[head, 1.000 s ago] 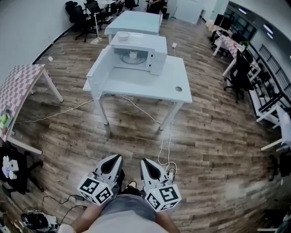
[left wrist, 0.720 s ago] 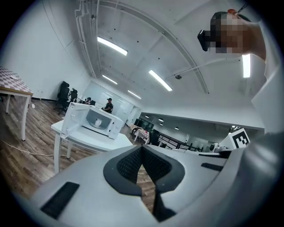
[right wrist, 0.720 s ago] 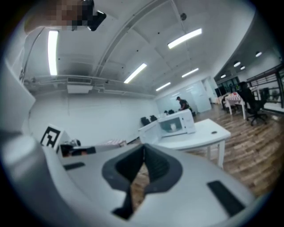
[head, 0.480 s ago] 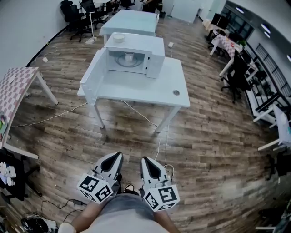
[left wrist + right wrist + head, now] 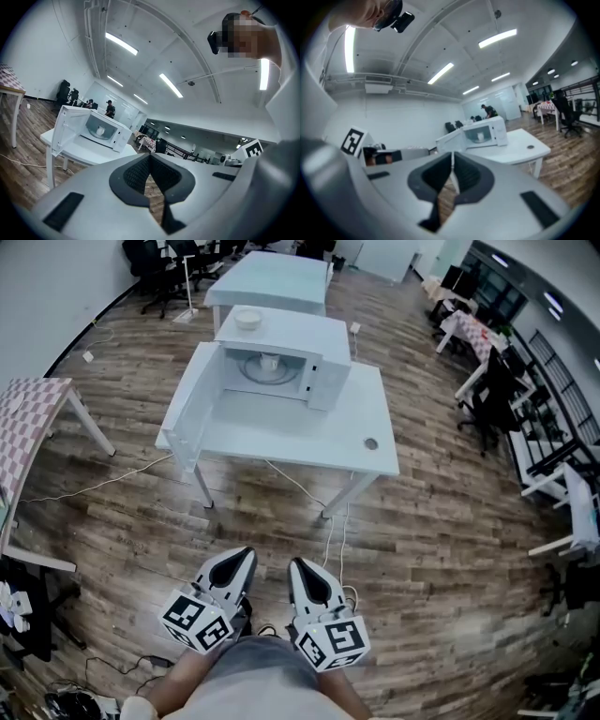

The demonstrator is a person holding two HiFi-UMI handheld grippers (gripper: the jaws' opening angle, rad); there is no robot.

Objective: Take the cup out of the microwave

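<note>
Head view: the cup is seen inside the open microwave. It is judged light, rigid and breakable, and best gripped across its wall. Left gripper and right gripper fingers are pressed together, empty.

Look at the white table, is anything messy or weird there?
Nothing is spilled or broken. The only unusual bits: the microwave has its door hanging wide open with a cup standing upright inside, and a bowl sits on top of it. Cables trail loose on the floor under the table.
</note>
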